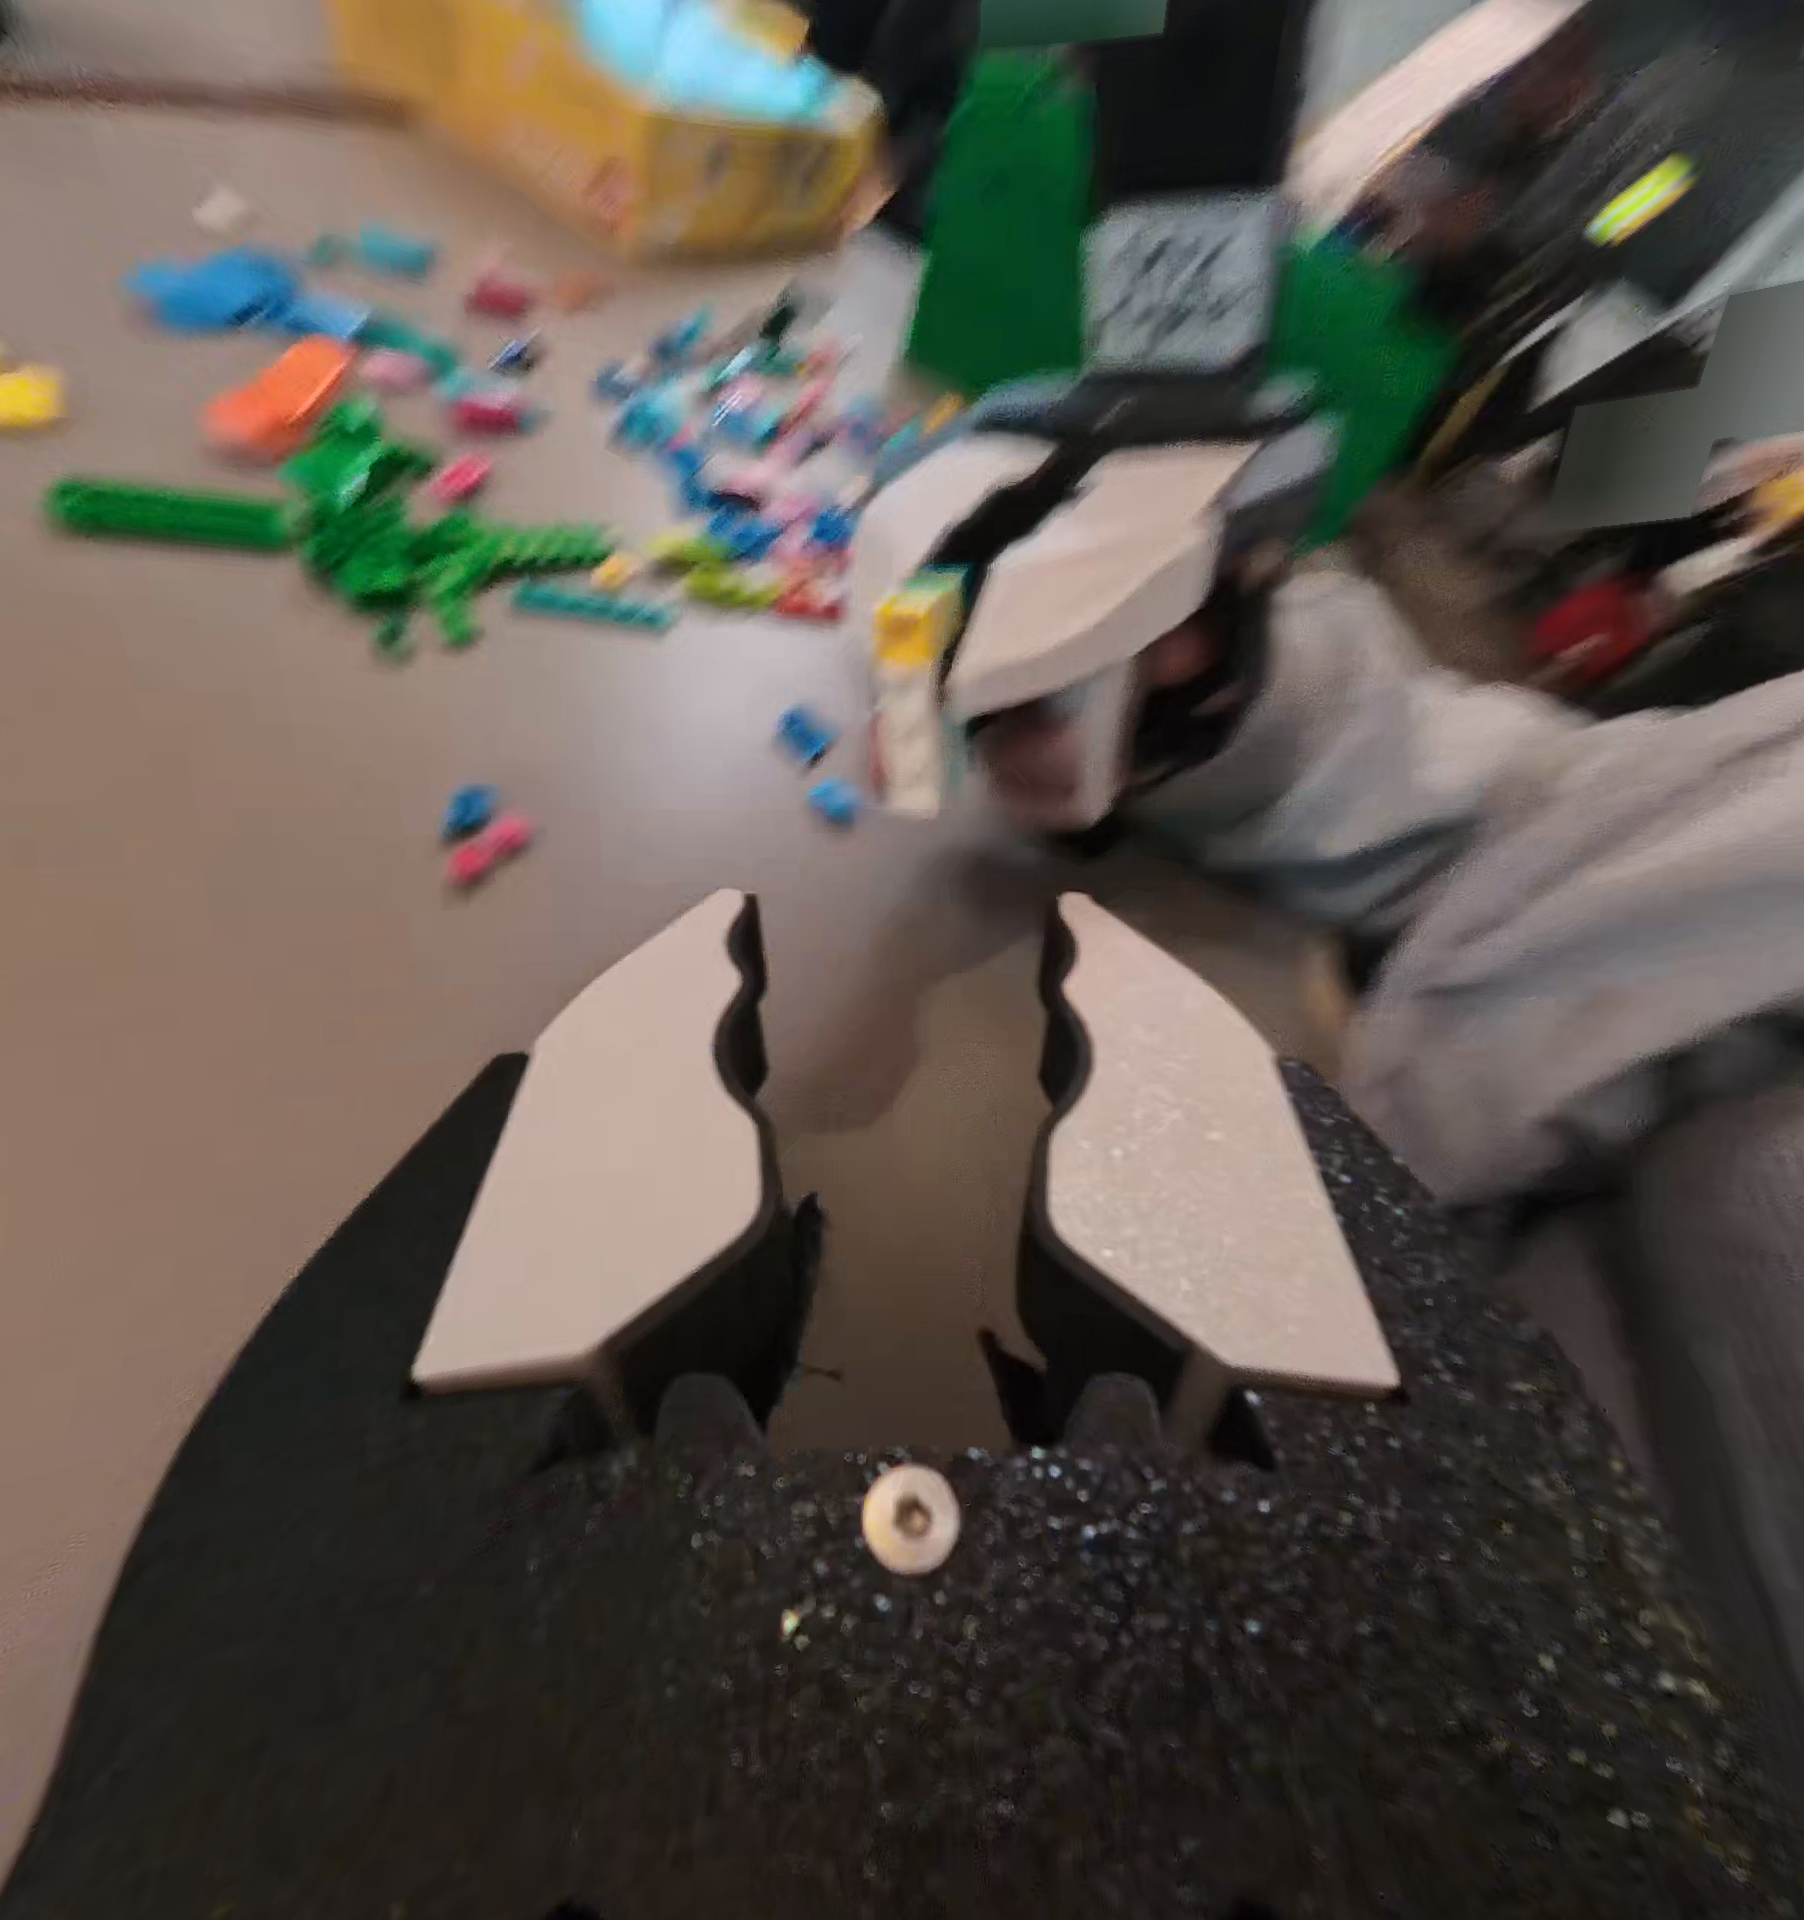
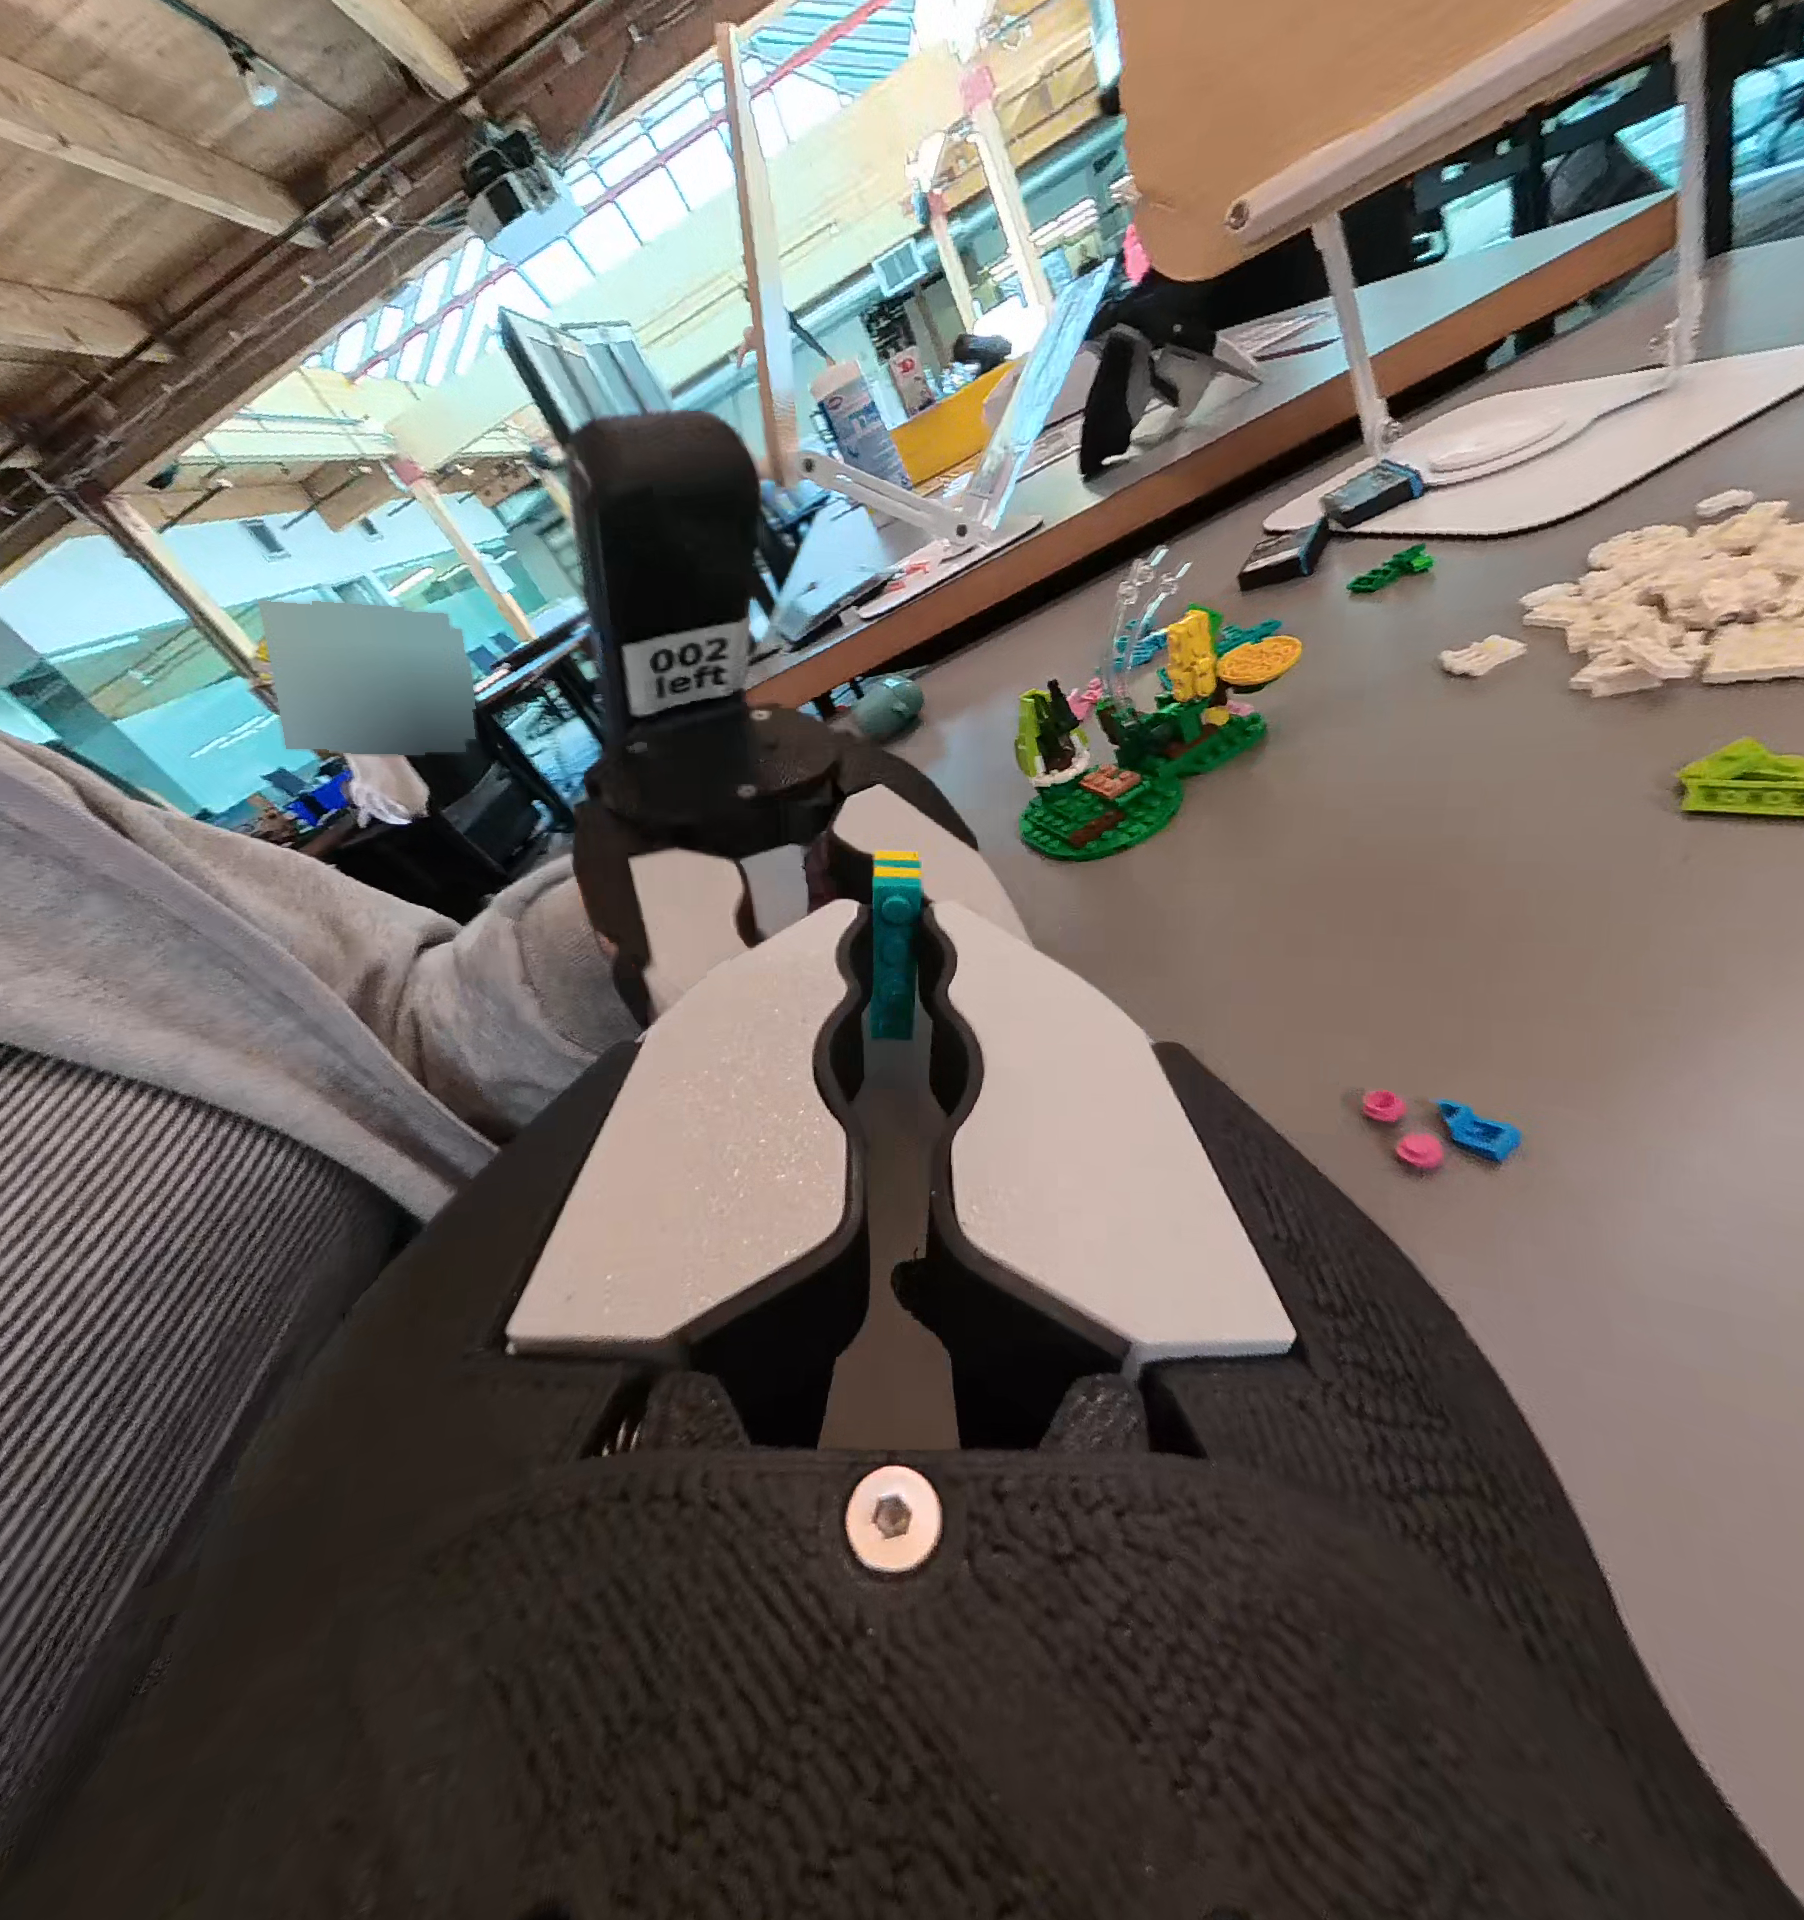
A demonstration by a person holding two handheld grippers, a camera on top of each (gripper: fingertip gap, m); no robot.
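Observation:
In the right wrist view my right gripper (image 2: 893,920) is shut on a thin teal brick stack with yellow layers at its end (image 2: 896,961). Both pads press on it, and it stands upright between the fingertips above the grey table (image 2: 1397,935). The left gripper's black body (image 2: 685,769) is just behind it. In the blurred left wrist view my left gripper (image 1: 903,914) is open and empty above the table (image 1: 254,935). The right gripper (image 1: 965,665) shows ahead of it with the stack (image 1: 913,707) at its tips.
A green brick model with plants (image 2: 1137,769), a pile of white bricks (image 2: 1708,603), a lime piece (image 2: 1755,795) and small pink and blue pieces (image 2: 1438,1127) lie on the table. Loose coloured bricks (image 1: 565,447) and a yellow box (image 1: 649,135) lie farther off. A grey sleeve (image 2: 202,935) is on the left. My hands' fingertips stand some 4 centimetres from each other.

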